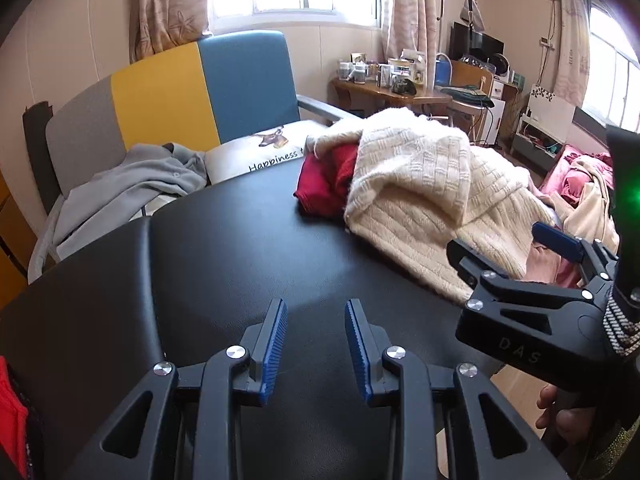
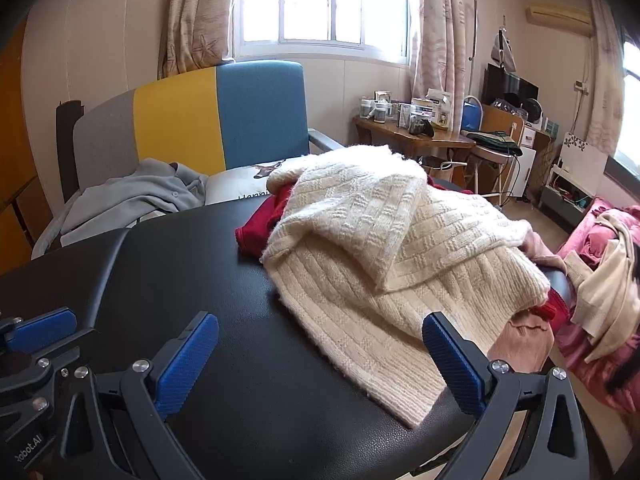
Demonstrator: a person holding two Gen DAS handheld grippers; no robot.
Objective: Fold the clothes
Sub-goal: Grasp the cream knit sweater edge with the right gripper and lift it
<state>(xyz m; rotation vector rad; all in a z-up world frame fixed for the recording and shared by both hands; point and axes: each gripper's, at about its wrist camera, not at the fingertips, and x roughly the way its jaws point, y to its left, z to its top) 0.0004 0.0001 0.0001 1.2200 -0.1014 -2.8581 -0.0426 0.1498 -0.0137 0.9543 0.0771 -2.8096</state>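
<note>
Both tools gape with nothing held: left tool (image 1: 316,344) over bare black table (image 1: 240,248), right tool (image 2: 320,364) at the cream sweater (image 2: 384,256) hem; pillow (image 1: 260,152) reads "Happiness"

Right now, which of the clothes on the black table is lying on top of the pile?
The cream knitted sweater. It is draped over the red garment, which only peeks out along its left edge, and a pink piece shows from under its right end.

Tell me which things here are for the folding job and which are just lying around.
For the job: cream sweater, red garment, black table, left gripper, right gripper.
Lying about: grey garment, cushion, chair, desk.
</note>
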